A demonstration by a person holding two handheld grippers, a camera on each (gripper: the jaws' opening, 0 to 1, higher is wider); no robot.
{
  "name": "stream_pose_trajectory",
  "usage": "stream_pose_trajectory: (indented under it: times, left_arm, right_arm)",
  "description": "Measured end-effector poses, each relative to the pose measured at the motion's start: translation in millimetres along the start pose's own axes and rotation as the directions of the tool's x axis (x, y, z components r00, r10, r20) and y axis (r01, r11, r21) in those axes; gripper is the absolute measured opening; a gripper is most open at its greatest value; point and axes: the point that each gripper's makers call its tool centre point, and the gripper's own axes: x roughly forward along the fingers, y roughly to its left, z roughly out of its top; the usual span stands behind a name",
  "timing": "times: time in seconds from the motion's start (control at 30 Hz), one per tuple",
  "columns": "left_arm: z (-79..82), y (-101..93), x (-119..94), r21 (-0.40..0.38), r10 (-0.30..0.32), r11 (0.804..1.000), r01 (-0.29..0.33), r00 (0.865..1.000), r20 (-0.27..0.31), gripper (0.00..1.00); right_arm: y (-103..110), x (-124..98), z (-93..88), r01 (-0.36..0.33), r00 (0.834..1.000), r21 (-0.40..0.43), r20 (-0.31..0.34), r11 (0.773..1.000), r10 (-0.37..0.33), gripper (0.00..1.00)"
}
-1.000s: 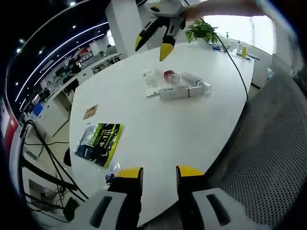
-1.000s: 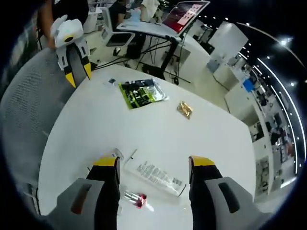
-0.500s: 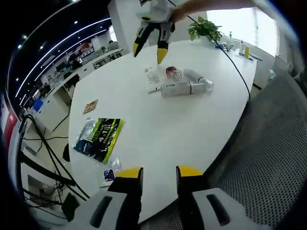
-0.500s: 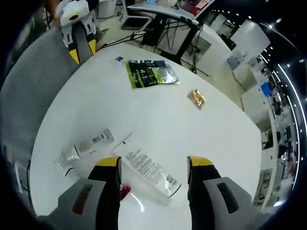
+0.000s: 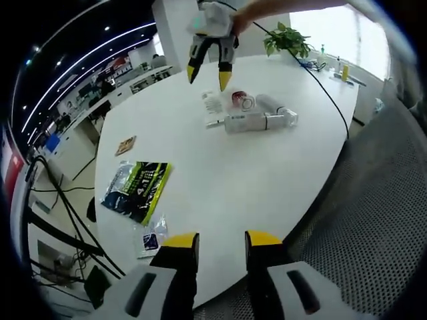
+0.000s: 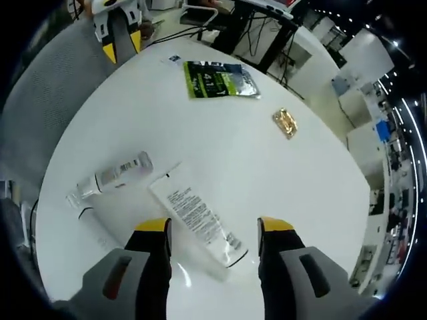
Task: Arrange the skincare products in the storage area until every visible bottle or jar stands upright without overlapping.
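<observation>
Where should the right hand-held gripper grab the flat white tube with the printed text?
Probably mid-body, from above, jaws across its narrow width. The tube lies flat on the table, its length running away between the open right hand-held gripper jaws.

Skincare products lie clustered on my white table (image 5: 220, 167), none upright. White flat tube (image 6: 198, 223) with printed text lies on its side. Beside it, a clear-capped bottle (image 6: 112, 176) lies flat. A red-lidded jar (image 5: 239, 102) sits tipped, just beside the white bottle (image 5: 257, 122), also lying down.
</observation>
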Motion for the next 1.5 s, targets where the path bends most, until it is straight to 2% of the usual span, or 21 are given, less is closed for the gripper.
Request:
stream_pose_trajectory:
  times: [0.13,0.53,0.77,1.1,1.5]
  left_arm:
    - [-1.0,-0.2,0,-0.003,-0.002,1.0,0.002,1.0,-0.005,0.28]
    - [-1.7,0.5,1,-0.012,-0.002,1.0,0.002,1.0,-0.005,0.28]
    - [-2.3,-0.1,1,-0.017,-0.005,1.0,0.005,1.0,-0.007,0.28]
    - [-3.9,0.5,1,-0.021,-0.007,1.0,0.006,1.0,-0.013,0.27]
    - [-4.9,1.0,2,-0.023,-0.008,1.0,0.007,1.0,-0.016,0.27]
  right_arm:
    - [-1,8,-7.2,-0.021,0.999,-0.033,-0.041,0.999,0.02,0.49]
    - [1,30,-13.4,-0.085,0.992,-0.096,-0.106,0.992,0.075,0.47]
    - [6,39,-21.6,-0.141,0.981,-0.125,-0.154,0.982,0.121,0.46]
    - [14,53,-35.2,-0.194,0.962,-0.185,-0.226,0.963,0.151,0.4]
    - [15,56,-36.5,-0.224,0.954,-0.203,-0.247,0.953,0.172,0.4]
